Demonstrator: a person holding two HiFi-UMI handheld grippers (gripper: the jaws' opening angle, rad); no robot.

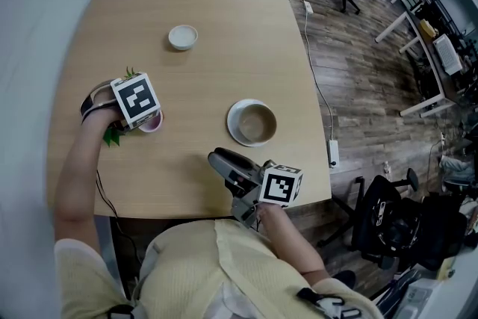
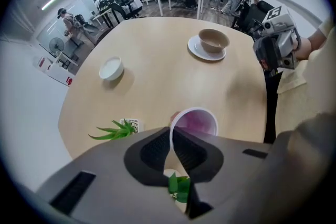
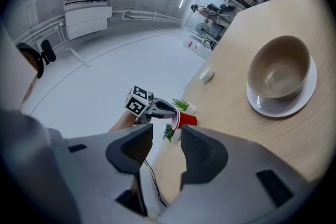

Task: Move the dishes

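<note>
While the left gripper [image 2: 171,136] pinches the rim of the pink cup [image 2: 195,122] at the left side of the table [image 1: 224,48], the right gripper [image 1: 217,158], jaws spread and empty, sits just lower left of the bowl [image 1: 256,122], nearer it.

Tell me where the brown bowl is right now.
In the head view the brown bowl sits on a white saucer, right of the middle of the table, just beyond the open right gripper.
</note>
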